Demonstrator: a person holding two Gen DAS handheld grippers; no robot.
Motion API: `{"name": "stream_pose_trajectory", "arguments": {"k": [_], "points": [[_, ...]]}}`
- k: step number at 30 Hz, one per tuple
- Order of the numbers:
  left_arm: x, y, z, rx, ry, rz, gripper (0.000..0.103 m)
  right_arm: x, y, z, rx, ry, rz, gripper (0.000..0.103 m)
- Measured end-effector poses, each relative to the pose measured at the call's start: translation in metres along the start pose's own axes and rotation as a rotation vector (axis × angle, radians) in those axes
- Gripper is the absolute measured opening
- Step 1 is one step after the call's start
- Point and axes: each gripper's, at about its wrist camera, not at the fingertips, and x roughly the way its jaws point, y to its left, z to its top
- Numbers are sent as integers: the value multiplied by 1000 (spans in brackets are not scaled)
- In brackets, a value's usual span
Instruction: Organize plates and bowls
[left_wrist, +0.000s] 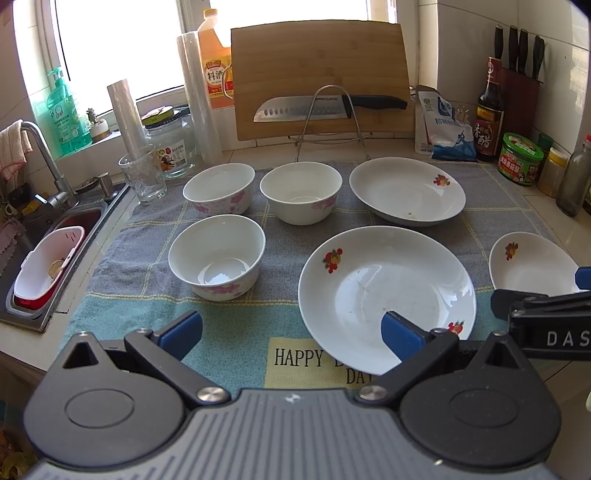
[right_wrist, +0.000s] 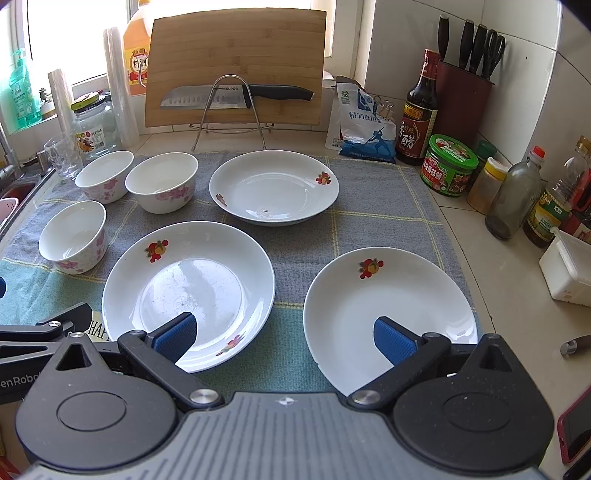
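Observation:
Three white bowls with pink flowers stand on a grey and teal towel (left_wrist: 280, 229): a near bowl (left_wrist: 217, 256), a back left bowl (left_wrist: 219, 189) and a back middle bowl (left_wrist: 301, 192). Three white plates with fruit prints lie to their right: a near plate (left_wrist: 386, 291), a far plate (left_wrist: 406, 190) and a right plate (right_wrist: 388, 310). My left gripper (left_wrist: 291, 332) is open above the towel's front edge, its right finger over the near plate's rim. My right gripper (right_wrist: 284, 336) is open, hovering between the near plate (right_wrist: 188, 291) and the right plate.
A wire rack (left_wrist: 327, 118), cutting board (left_wrist: 321, 70) and knife (left_wrist: 332, 107) stand behind the towel. A sink (left_wrist: 48, 251) with a tap lies left, with a glass (left_wrist: 142, 179) and jar (left_wrist: 171, 144) beside it. Bottles and jars (right_wrist: 448, 164) crowd the right side of the counter.

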Motion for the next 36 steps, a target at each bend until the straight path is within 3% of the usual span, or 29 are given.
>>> {"name": "stream_pose_trajectory", "arguments": {"k": [14,21,36], "points": [[-3,-10,0,19,-16,-18,102,-1,-11,-3,-6,-22,1,103],[-5,-21,2,43,-45,-52,102,-2,-26,-8,-25,-76,-4,103],[7,-71,11,154,-56,-130,102,-4,-97,-61,-12,-140,44,103]]}}
